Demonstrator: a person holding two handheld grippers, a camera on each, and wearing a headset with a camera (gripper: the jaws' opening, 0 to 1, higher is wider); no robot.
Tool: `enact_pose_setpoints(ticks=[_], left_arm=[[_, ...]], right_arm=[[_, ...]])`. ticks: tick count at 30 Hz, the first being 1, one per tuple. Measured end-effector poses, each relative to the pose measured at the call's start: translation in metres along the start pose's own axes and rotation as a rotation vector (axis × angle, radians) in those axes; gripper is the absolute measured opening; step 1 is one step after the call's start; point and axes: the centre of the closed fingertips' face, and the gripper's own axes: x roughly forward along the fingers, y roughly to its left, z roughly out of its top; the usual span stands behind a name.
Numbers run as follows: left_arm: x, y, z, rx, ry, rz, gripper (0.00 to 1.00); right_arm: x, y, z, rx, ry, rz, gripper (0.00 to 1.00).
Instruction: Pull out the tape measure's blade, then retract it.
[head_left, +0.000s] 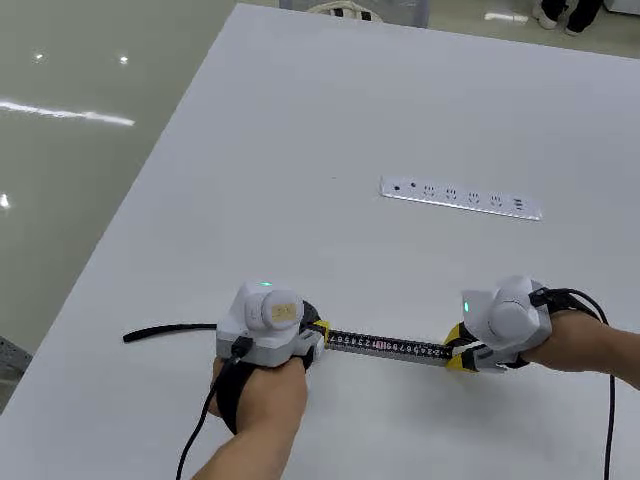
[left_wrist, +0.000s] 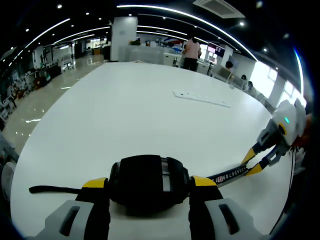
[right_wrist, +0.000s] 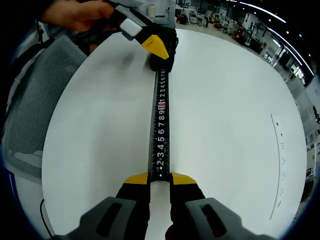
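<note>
Head view. White table (head_left: 330, 120). Left tongs (head_left: 312, 340) at the near edge, closed round the black tape measure case (head_left: 309, 316); most of the case is hidden under them. The blade (head_left: 388, 347) is drawn out to the right, lying flat along the table with its numbers facing up. Right tongs (head_left: 458, 356) meet its far end. A black strap (head_left: 165, 330) trails left from the case across the table. A white power strip (head_left: 460, 197) lies farther back, well apart from the tape.

Left gripper view. The case sits squarely between the two yellow-tipped jaws, one pressed against each side, and rests on the table. The strap runs off to the left. The blade leaves the case on the right and reaches the right tongs, whose yellow tips close on it. The power strip is beyond. People (left_wrist: 191, 50) stand in the far background.

Right gripper view. The blade runs straight away from the camera, white numbers on black with one red mark partway along. Its near end is pinched between the yellow jaw tips, which stand close together with the blade between them. At the far end the case sits in the left tongs. A grey mesh chair back (right_wrist: 35, 100) is off the table's left edge.
</note>
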Motion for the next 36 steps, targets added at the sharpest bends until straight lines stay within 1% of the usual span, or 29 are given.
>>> enact_pose_setpoints(ticks=[12, 28, 36], left_arm=[[0.001, 0.000, 0.000, 0.000, 0.003, -0.001, 0.60], [0.001, 0.000, 0.000, 0.002, 0.005, -0.004, 0.60], [0.001, 0.000, 0.000, 0.003, 0.008, -0.004, 0.60]], right_arm=[[0.005, -0.001, 0.010, -0.010, -0.007, 0.002, 0.14], [0.014, -0.001, 0.037, -0.028, -0.032, 0.013, 0.14], [0.019, -0.002, 0.045, -0.036, -0.036, 0.017, 0.14]])
